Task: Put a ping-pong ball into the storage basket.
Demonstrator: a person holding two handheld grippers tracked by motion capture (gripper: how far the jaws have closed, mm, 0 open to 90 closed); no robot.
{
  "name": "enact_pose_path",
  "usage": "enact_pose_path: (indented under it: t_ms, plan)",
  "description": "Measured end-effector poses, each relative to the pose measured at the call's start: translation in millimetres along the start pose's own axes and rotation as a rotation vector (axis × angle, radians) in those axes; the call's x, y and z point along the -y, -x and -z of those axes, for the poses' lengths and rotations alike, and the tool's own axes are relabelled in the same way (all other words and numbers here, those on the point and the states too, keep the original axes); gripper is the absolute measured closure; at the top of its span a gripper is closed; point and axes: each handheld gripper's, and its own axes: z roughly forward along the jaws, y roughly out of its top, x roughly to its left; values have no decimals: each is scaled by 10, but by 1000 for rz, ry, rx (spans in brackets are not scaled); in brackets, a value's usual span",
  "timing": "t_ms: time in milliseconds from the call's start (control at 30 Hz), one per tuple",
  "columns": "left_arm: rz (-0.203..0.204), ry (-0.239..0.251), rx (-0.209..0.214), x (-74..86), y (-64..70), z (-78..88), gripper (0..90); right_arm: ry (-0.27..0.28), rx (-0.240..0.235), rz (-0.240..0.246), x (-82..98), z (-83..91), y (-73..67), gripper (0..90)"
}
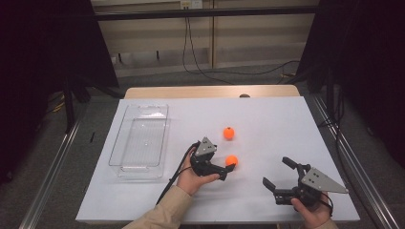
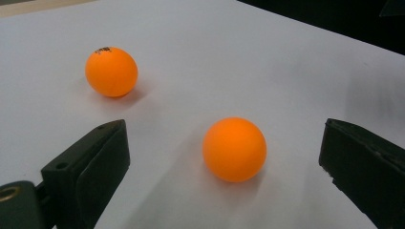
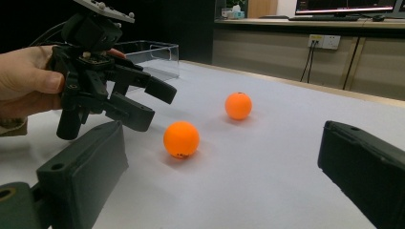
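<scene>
Left gripper (image 1: 228, 170): held open, jaws flanking near ball (image 1: 231, 161) mid-worktop.
Right gripper (image 1: 278, 174): open, empty, near front edge.
Risk: ball is nudged, rolling away.

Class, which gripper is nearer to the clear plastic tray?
Left. The left gripper is just right of the clear plastic tray, beside an orange ball; the right gripper is farther right.

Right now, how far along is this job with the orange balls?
Nothing looks done: the clear tray holds no ball. In hand: the left gripper is open around the near ball, not touching it. Left: gripping it, then likely the far ball. The right gripper waits open.
</scene>
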Motion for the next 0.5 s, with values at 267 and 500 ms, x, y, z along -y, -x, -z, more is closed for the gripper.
enact_pose_path:
  t_ms: [267,500]
  plan:
    - [-9,-2,-3,-22,2,-34,33,-1,-2,0,1,-2,2,19]
    - [-15,-25,-1,-33,18,-113,34,-1,-2,1,0,-1,0,19]
